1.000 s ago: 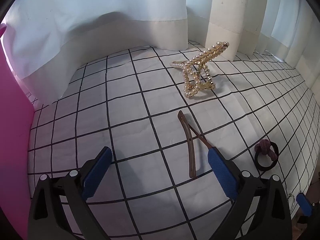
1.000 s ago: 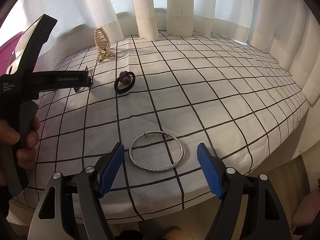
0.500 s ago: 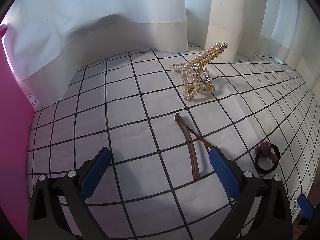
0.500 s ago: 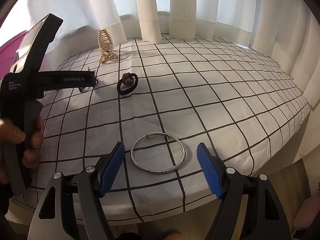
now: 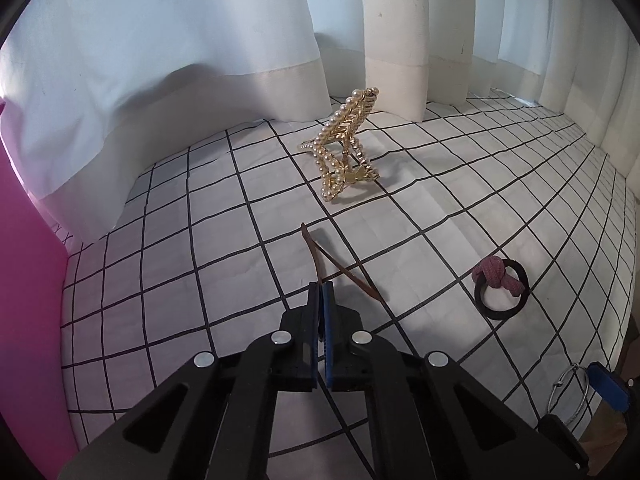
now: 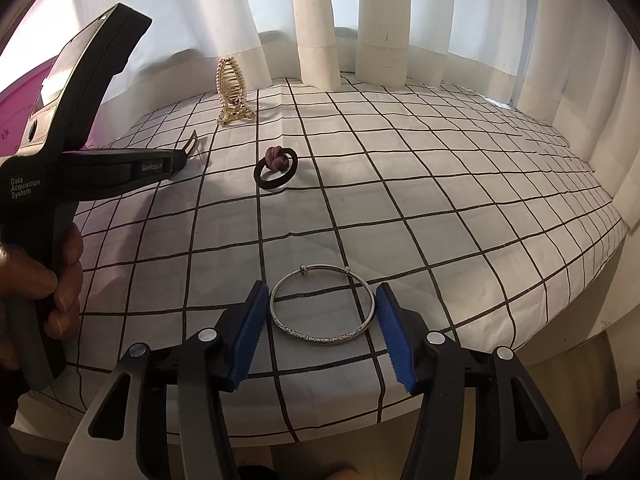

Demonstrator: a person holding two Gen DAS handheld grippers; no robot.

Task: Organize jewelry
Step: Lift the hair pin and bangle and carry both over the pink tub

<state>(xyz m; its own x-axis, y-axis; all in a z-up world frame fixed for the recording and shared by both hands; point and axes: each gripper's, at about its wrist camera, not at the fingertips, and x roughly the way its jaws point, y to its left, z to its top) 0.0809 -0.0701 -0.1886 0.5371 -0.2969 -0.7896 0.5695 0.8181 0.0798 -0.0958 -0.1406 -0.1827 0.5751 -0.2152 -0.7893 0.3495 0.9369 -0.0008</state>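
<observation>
Left wrist view: a pink panel (image 5: 24, 300) fills the left edge; the left claw (image 5: 320, 292) is pinched closed on the near end of the brown hair clip (image 5: 316, 258), whose far end points toward the gold pearl claw clip (image 5: 346, 148). Right of it the black hair tie (image 5: 500, 290) lies on the checked desk (image 5: 200, 248). Right wrist view: the right claw (image 6: 320, 312) stands part open, its blue pads (image 6: 250, 334) flanking the silver bangle (image 6: 323, 305) at the desk's near edge, not gripping it.

Bangle (image 6: 323, 305) between right claw (image 6: 320, 330) fingers
</observation>
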